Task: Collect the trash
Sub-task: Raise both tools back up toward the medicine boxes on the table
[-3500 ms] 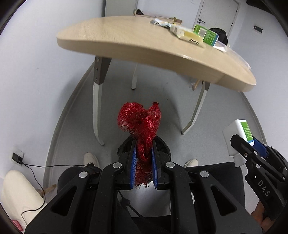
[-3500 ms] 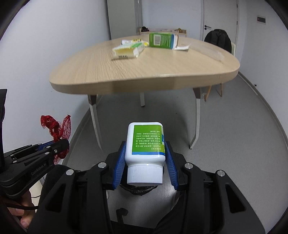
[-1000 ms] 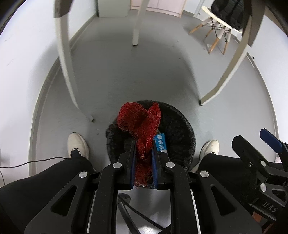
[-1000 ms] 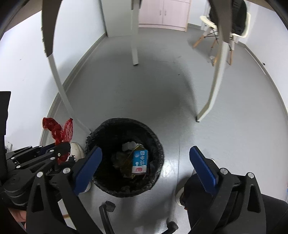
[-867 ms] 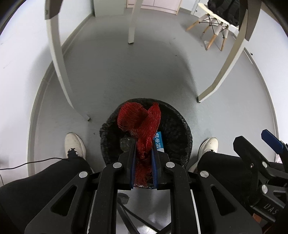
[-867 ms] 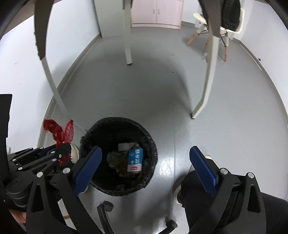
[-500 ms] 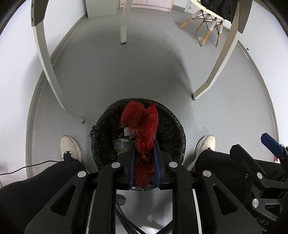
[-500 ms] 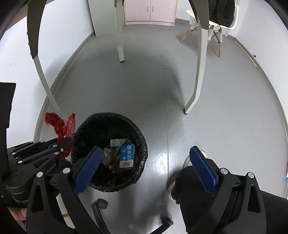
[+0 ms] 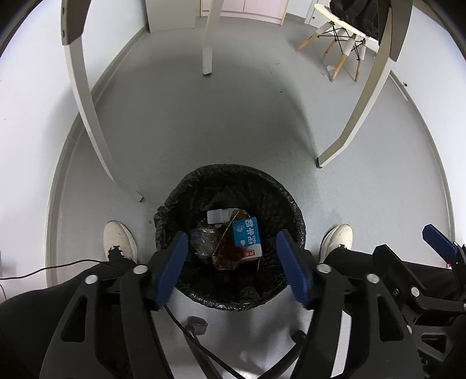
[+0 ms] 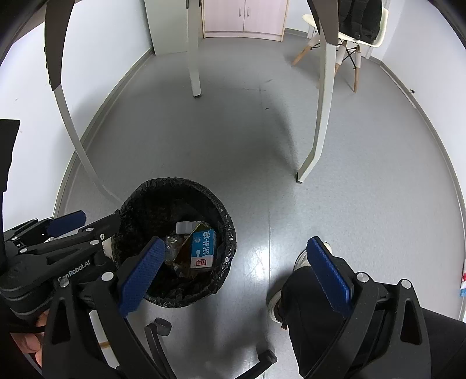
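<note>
A black-lined trash bin (image 9: 230, 170) stands on the floor under my left gripper (image 9: 233, 268). Its jaws are opening, blue pads wide apart, with nothing between them. In the bin lie a blue-and-white carton (image 9: 247, 237), a white bottle (image 9: 218, 215), crumpled plastic (image 9: 204, 242) and the red mesh bag (image 9: 233, 250), mostly buried. My right gripper (image 10: 236, 272) hangs open and empty, just right of the bin (image 10: 180, 180), and shows at the edge of the left view (image 9: 416, 250). The right view shows the left gripper (image 10: 96, 221) over the bin's left rim, and the carton (image 10: 204, 247).
White table legs (image 9: 87, 116) (image 9: 358, 116) rise behind the bin. A chair with a dark backpack (image 10: 346, 26) stands far back by a cabinet (image 10: 244, 17). The person's white shoes (image 9: 119, 239) (image 9: 336, 239) flank the bin. A cable (image 9: 43, 269) trails at left.
My left gripper has opened and the red mesh bag has dropped from it into the bin. The right gripper stayed open and empty; 3.5 s ago it held the white bottle.
</note>
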